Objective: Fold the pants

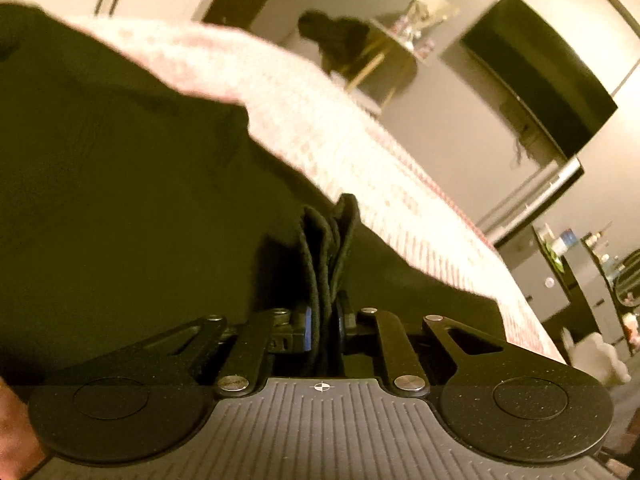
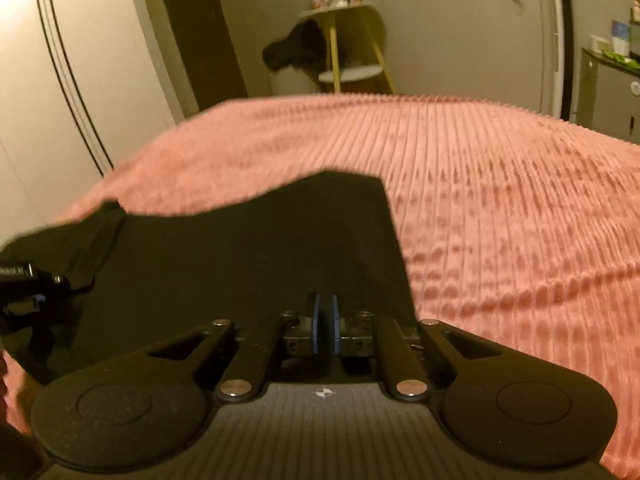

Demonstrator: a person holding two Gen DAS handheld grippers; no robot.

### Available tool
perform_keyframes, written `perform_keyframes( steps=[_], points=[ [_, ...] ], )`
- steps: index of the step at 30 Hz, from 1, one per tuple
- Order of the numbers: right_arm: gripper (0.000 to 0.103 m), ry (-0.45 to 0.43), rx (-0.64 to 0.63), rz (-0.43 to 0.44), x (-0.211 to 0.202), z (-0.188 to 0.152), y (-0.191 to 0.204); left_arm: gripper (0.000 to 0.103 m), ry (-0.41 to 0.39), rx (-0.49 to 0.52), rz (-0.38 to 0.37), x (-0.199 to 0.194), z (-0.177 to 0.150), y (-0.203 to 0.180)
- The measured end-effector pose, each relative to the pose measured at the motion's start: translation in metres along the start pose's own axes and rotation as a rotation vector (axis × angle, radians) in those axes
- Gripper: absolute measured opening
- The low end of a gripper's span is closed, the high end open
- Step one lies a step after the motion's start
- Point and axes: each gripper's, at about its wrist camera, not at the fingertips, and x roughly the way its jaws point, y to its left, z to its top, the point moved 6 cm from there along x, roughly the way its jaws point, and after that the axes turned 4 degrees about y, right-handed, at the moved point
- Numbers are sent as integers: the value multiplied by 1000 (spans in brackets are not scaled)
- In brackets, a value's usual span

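Left hand-held gripper point(image 1: 326, 320) clenched on bunched edge of black pants point(image 1: 120, 200), apparently to carry a fold | right hand-held gripper point(image 2: 325, 326) pinched at same garment's edge | pants over pink bed point(image 2: 500, 220) | yellow side table point(image 2: 352, 40) beyond, nothing obstructing

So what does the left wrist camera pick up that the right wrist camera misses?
Only the left wrist view shows the left gripper shut on bunched layers of the black pants, plus a dark TV on the wall. Only the right wrist view shows the right gripper with its pads nearly together and the pants' far edge lying flat. Both show the pink bedspread and the yellow-legged side table.
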Motion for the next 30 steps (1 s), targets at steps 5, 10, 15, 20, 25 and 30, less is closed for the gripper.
perform_keyframes(
  steps=[5, 10, 15, 20, 25, 30],
  points=[
    [14, 5, 11, 36, -4, 1, 2, 14, -139, 19, 135, -29, 15, 17],
    [20, 7, -16, 32, -1, 1, 8, 35, -188, 96, 283, -36, 15, 23],
    [20, 1, -52, 24, 2, 6, 15, 54, -165, 67, 263, -29, 14, 28],
    [19, -1, -63, 9, 19, 12, 22, 58, -117, 26, 257, -18, 11, 33],
    [19, 46, -100, -6, 40, 0, 22, 61, -65, -26, 230, -4, 10, 43],
    [26, 29, -139, -14, 39, -5, 27, 44, -77, -94, 195, -2, 14, 51]
  ],
)
